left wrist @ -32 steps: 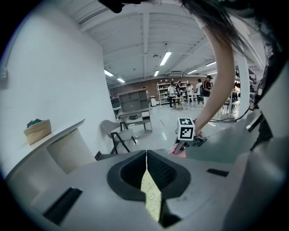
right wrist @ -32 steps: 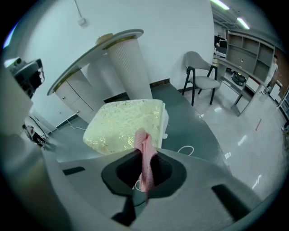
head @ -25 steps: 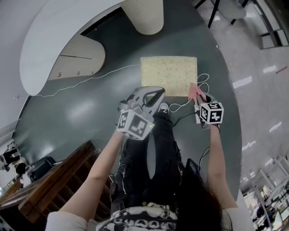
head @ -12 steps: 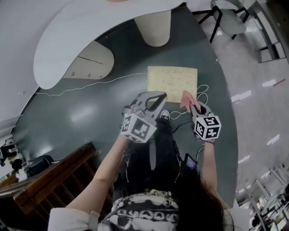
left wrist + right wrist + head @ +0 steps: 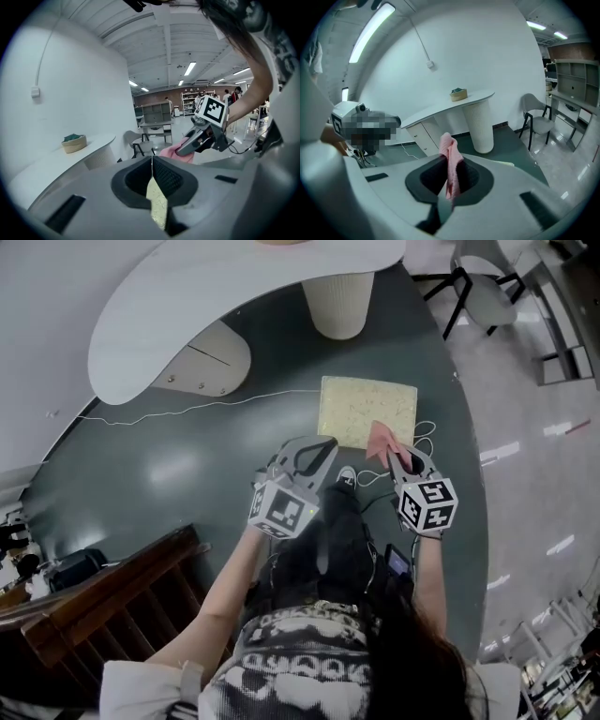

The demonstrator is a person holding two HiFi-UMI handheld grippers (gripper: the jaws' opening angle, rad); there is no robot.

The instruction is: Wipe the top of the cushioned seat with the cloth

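Observation:
The cushioned seat (image 5: pixel 366 407) is a pale yellow square block on the dark green floor ahead of me. My right gripper (image 5: pixel 397 456) is shut on a pink cloth (image 5: pixel 379 439), which hangs over the seat's near right edge. In the right gripper view the cloth (image 5: pixel 450 159) sticks up from the right gripper (image 5: pixel 449 180). My left gripper (image 5: pixel 319 446) hovers just short of the seat's near left corner, shut and empty. In the left gripper view, the left gripper (image 5: pixel 151 161) shows a sliver of the seat (image 5: pixel 157 206) below its closed jaws, with the cloth (image 5: pixel 171 152) beyond.
A white curved counter (image 5: pixel 234 296) on a ribbed cream pillar (image 5: pixel 337 301) stands beyond the seat, with a drawer unit (image 5: pixel 202 362) beneath. A white cable (image 5: pixel 187 409) runs across the floor. A chair (image 5: pixel 487 292) stands far right, wooden shelving (image 5: pixel 103 587) near left.
Both grippers have moved forward toward the seat. The pink cloth went from beside the seat's near right corner to over its near edge.

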